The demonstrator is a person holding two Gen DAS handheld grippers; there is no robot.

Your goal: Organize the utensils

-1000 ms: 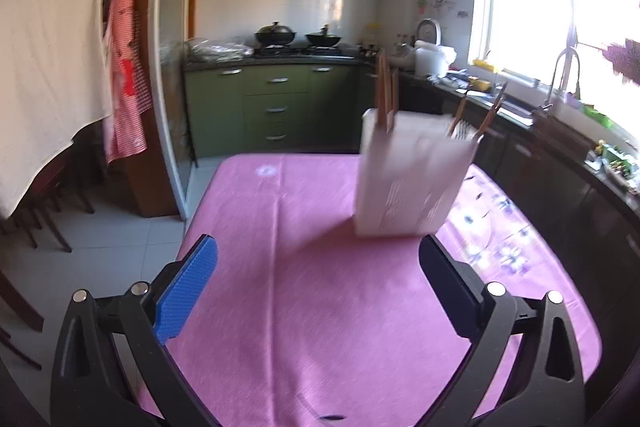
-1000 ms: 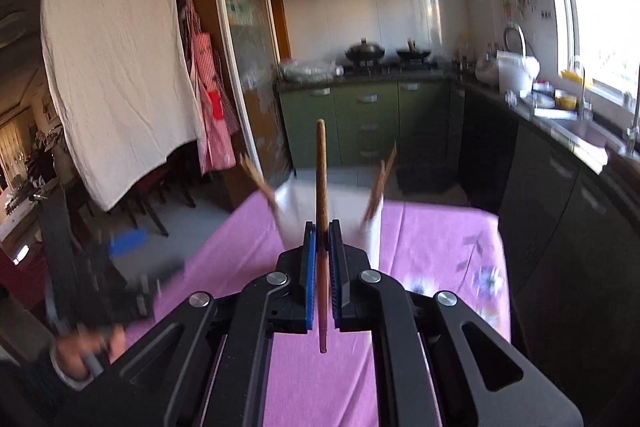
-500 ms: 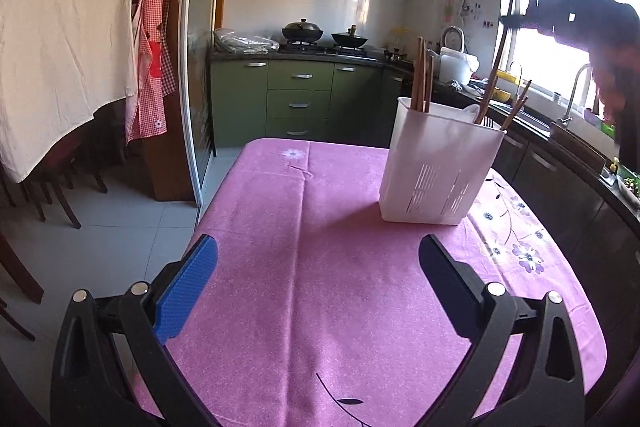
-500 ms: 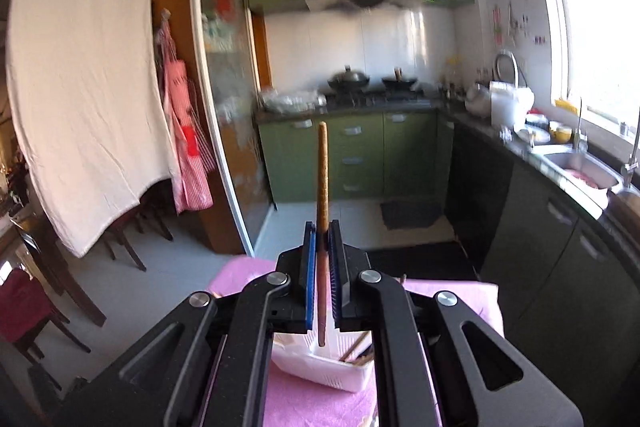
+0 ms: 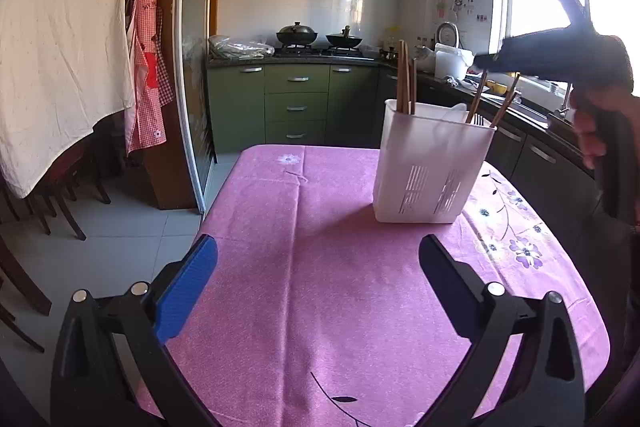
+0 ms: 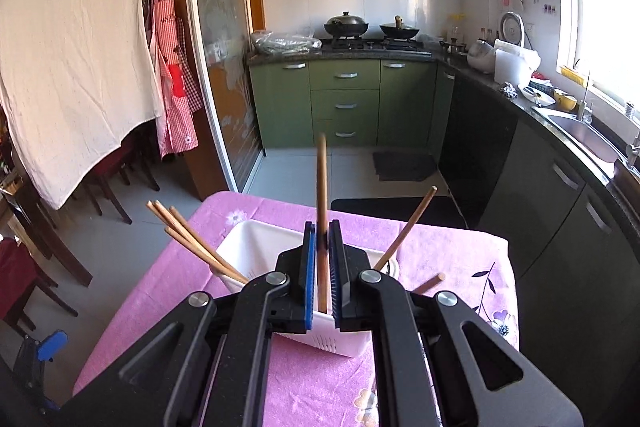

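Step in hand: dropping a slim brown wooden chopstick [image 6: 321,211] into the white slotted plastic utensil holder [image 6: 256,247] standing on the pink flowered tablecloth [image 6: 168,279]. Right gripper [image 6: 320,267] poised over the holder, jaws opening, stick upright between the blue pads with a sliver of gap showing, grip apparently letting go. Other chopsticks [image 6: 192,239] lean inside already. Left gripper [image 5: 316,263] spread wide, empty, low over the cloth. Next, likely: finish the release, lift clear without knocking the holder
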